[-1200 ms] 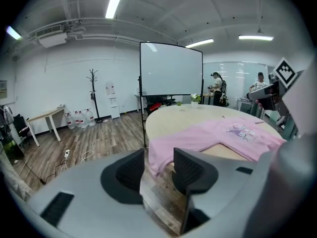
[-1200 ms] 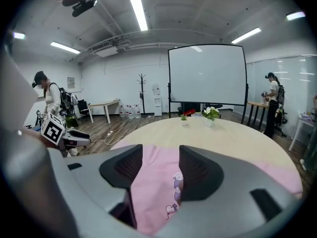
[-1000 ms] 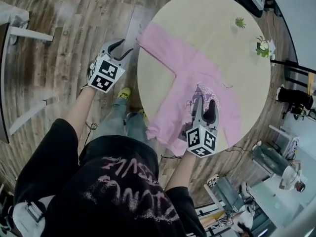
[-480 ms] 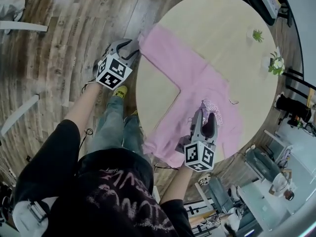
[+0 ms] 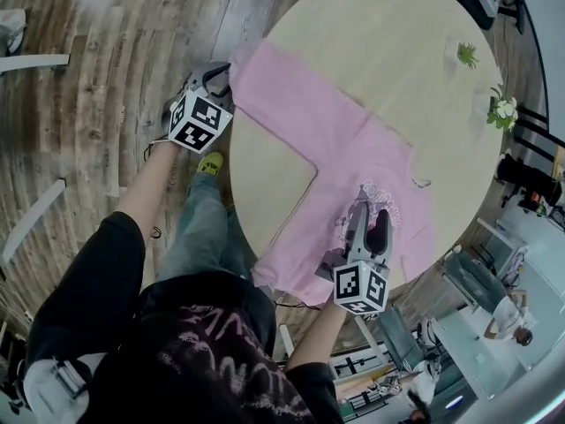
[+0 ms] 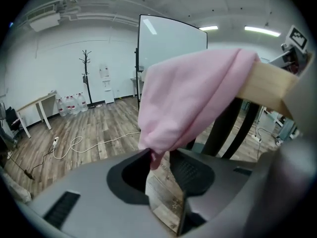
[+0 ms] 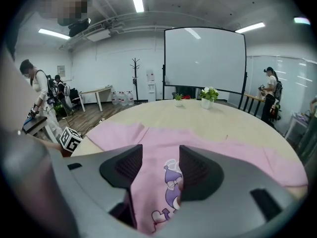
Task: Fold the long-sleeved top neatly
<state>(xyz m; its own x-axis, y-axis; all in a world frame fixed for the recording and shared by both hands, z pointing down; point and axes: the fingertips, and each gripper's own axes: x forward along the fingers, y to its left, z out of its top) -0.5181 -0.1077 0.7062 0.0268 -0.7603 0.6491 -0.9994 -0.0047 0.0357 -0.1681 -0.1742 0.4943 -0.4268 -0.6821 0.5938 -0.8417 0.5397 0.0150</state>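
Note:
A pink long-sleeved top (image 5: 353,148) lies spread on the round wooden table (image 5: 388,42), with a purple print (image 5: 380,197) on its chest. One sleeve (image 5: 274,87) runs to the table's left edge, and its cuff (image 6: 158,143) hangs over that edge. My left gripper (image 5: 221,76) (image 6: 159,157) is at that cuff. Its jaws have just been closing with the cuff's tip between them, and a gap still shows beside the cloth. My right gripper (image 5: 372,219) (image 7: 161,165) hovers open just above the print (image 7: 171,182), near the hem.
Two small potted plants (image 5: 466,56) (image 5: 503,109) stand at the table's far right rim. Wooden floor (image 5: 106,60) surrounds the table, with my legs and yellow shoes (image 5: 212,162) at its near edge. Chairs and gear crowd the right. People (image 7: 37,95) (image 7: 271,86) stand far off.
My left gripper has dropped down and in to the sleeve's cuff at the table edge, and its jaws have narrowed. My right gripper has sunk slightly over the print.

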